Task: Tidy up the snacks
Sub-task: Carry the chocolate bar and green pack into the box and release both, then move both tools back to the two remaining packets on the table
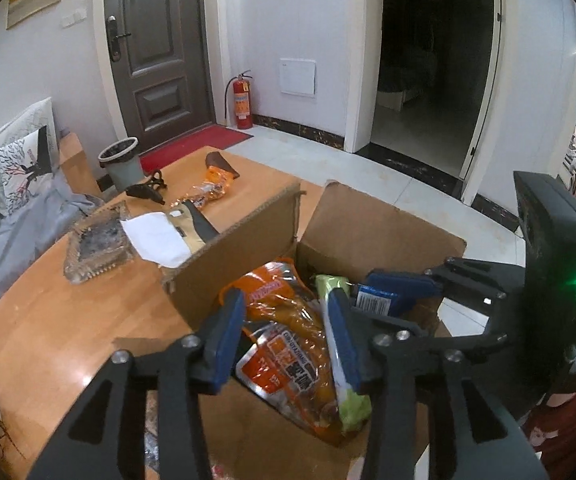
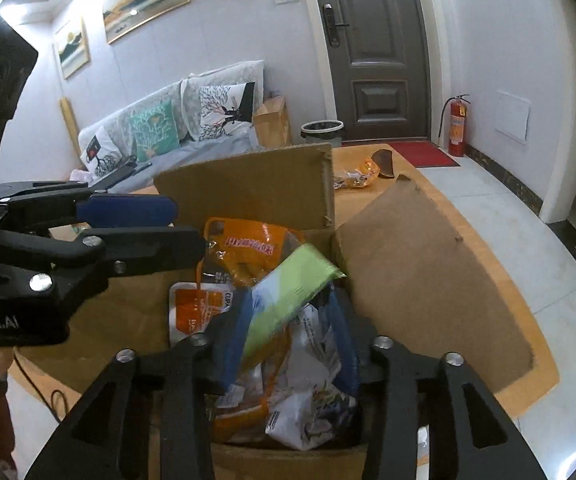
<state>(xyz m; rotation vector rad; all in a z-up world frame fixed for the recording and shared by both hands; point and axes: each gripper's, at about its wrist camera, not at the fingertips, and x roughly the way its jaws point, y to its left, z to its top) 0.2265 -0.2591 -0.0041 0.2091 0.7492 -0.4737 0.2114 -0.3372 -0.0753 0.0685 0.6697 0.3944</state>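
Looking along the left gripper [image 1: 283, 336], its parted jaws straddle the orange packet [image 1: 288, 344] lying lengthwise in the cardboard box [image 1: 368, 232], unpinched. From the right gripper [image 2: 288, 340], jaws bracket the green packet [image 2: 288, 296]; contact unclear.

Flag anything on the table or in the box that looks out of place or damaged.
An orange snack packet lies loose on the wooden table, outside the cardboard box where the other snacks are piled. The box's upright flap has a torn, ragged corner. A grimy glass tray sits beside scattered papers.
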